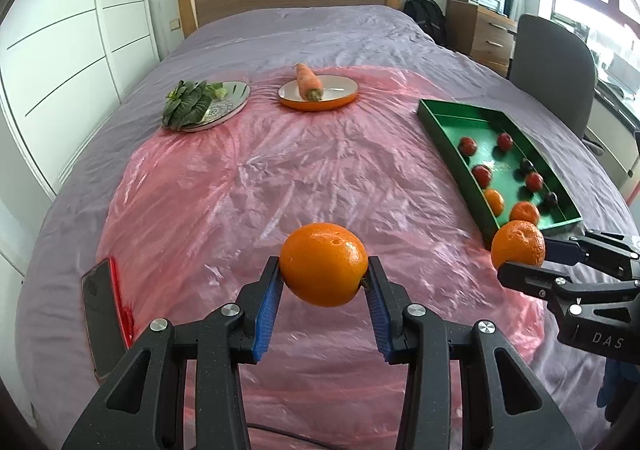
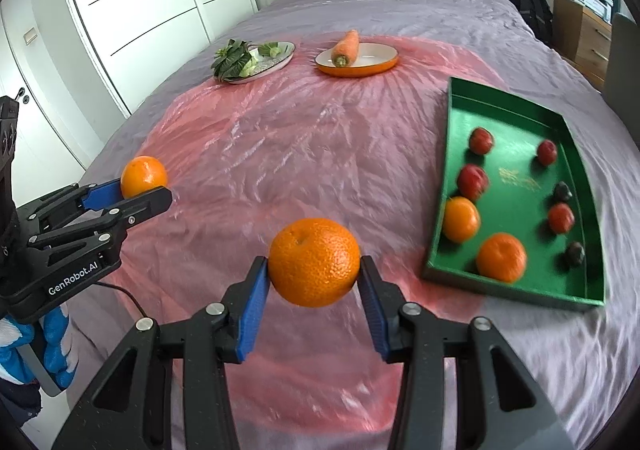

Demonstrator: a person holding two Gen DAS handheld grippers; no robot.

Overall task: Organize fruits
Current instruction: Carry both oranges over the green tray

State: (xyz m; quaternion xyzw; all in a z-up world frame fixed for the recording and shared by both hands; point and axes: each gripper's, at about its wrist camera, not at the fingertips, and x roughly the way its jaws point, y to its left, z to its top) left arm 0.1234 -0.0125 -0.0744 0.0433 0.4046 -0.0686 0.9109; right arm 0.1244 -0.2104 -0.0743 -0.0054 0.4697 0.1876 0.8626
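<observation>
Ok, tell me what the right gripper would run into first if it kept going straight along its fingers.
Probably the pink plastic sheet on the bed. The right gripper, shut on an orange, points down at bare sheet; the green tray lies off to its right. Depth is uncertain.

Carrot (image 1: pixel 309 83), leafy greens (image 1: pixel 188 105), phone (image 1: pixel 100 306)
</observation>
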